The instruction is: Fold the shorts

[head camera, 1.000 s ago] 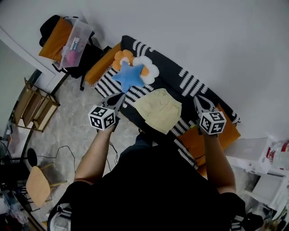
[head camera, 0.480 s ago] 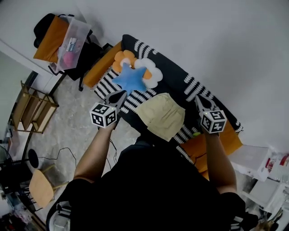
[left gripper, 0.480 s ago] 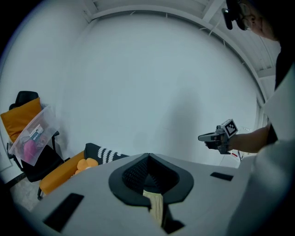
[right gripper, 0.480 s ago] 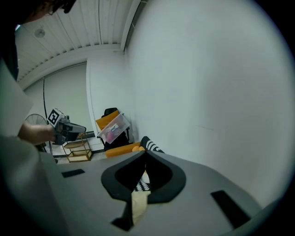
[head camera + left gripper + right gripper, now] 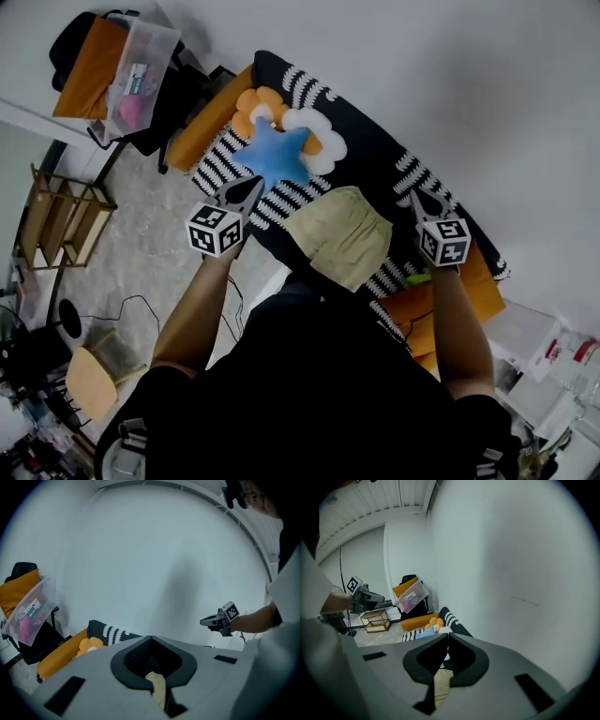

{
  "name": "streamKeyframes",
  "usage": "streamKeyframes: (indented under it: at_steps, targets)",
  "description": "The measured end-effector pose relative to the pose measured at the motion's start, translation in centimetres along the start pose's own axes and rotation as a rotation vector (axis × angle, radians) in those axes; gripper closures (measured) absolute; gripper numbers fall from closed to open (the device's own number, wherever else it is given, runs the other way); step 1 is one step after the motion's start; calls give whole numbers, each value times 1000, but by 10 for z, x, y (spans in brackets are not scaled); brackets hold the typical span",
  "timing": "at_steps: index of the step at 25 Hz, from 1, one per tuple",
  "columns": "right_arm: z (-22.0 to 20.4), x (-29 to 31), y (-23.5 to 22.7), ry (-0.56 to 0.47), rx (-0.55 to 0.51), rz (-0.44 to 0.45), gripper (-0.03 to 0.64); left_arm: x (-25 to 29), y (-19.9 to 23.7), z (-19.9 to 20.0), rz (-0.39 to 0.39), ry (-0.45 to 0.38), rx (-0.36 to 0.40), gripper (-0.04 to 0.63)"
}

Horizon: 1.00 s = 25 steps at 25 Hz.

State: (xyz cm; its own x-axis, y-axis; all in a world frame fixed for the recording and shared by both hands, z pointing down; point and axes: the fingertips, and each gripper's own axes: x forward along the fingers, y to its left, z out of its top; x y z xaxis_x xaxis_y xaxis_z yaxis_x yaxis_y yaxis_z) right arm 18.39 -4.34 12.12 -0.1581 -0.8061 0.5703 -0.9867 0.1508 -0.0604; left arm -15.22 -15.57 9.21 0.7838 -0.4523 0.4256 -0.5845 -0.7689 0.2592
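- On the striped throw point(image 5: 375, 155) that covers the sofa, the pale yellow shorts point(image 5: 342, 234) lie flat. One end lies near the sofa's front edge, close to the person.
- Left gripper point(image 5: 246, 190): jaws together, off to the left of the shorts and not touching them. A pale sliver shows in the slot under its closed jaws in the left gripper view. The head view shows the shorts unlifted, so I judge nothing is held.
- Right gripper point(image 5: 418, 201): jaws together, off to the right of the shorts. The same pale cloth shows through its slot, read as the shorts lying beyond. I judge it empty.
- Risk 1: both grippers are closed. Arriving at the cloth like this would only push and wrinkle it. The jaws need to part first.
- Risk 2: the cloth is thin and lies on a soft throw. A deep bite could pinch the throw too and drag it up with the fold.
- Risk 3: a shallow bite may take only the top layer, so the shorts open up instead of folding.
- Risk 4: if the two grasp points are uneven, the fold comes out skewed.
- Risk 5: the blue star cushion point(image 5: 278, 157) sits just beside the left gripper and could be nudged on approach.
- Risk 6: a pull toward the person could slide the shorts off the front edge.
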Motion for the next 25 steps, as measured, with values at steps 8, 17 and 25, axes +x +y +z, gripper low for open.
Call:
streamKeyframes:
  at_steps: [8, 17, 25]
  targets:
    - [-14, 69, -13, 108, -15, -9, 611, 35, 58, -25, -1, 69, -38, 578]
    - [-42, 143, -8, 235, -130, 38, 601, 81, 98, -61, -50, 146, -93, 578]
    - [-98, 199, -10, 397, -260, 97, 572, 105, 121, -127, -47, 257, -149, 577]
